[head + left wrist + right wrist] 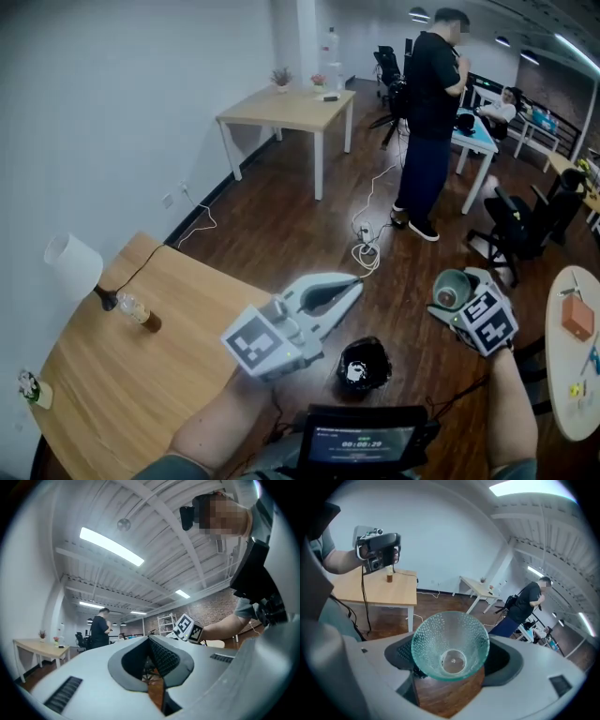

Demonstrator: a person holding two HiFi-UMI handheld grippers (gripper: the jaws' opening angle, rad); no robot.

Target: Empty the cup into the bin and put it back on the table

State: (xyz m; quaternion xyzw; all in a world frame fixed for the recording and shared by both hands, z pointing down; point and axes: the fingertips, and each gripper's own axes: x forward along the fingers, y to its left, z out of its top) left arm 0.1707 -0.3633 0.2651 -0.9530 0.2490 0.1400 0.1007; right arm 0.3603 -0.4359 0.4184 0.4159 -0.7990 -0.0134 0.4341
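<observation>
A clear greenish glass cup [450, 291] is held above the floor, right of the black bin [364, 366], with my right gripper [464, 298] shut on it. In the right gripper view the cup [451, 645] lies between the jaws with its mouth towards the camera, and nothing shows inside it. My left gripper [356, 284] hangs over the edge of the wooden table [122, 375], left of the bin, pointing right. Its jaws stand together with nothing between them. In the left gripper view its pads [161, 656] meet at the tip.
On the table stand a white lamp [75, 264] and a small bottle [139, 311]. A person [431, 112] stands farther back among desks and chairs. Cables [367, 248] lie on the wood floor. A round white table [572, 356] is at the right.
</observation>
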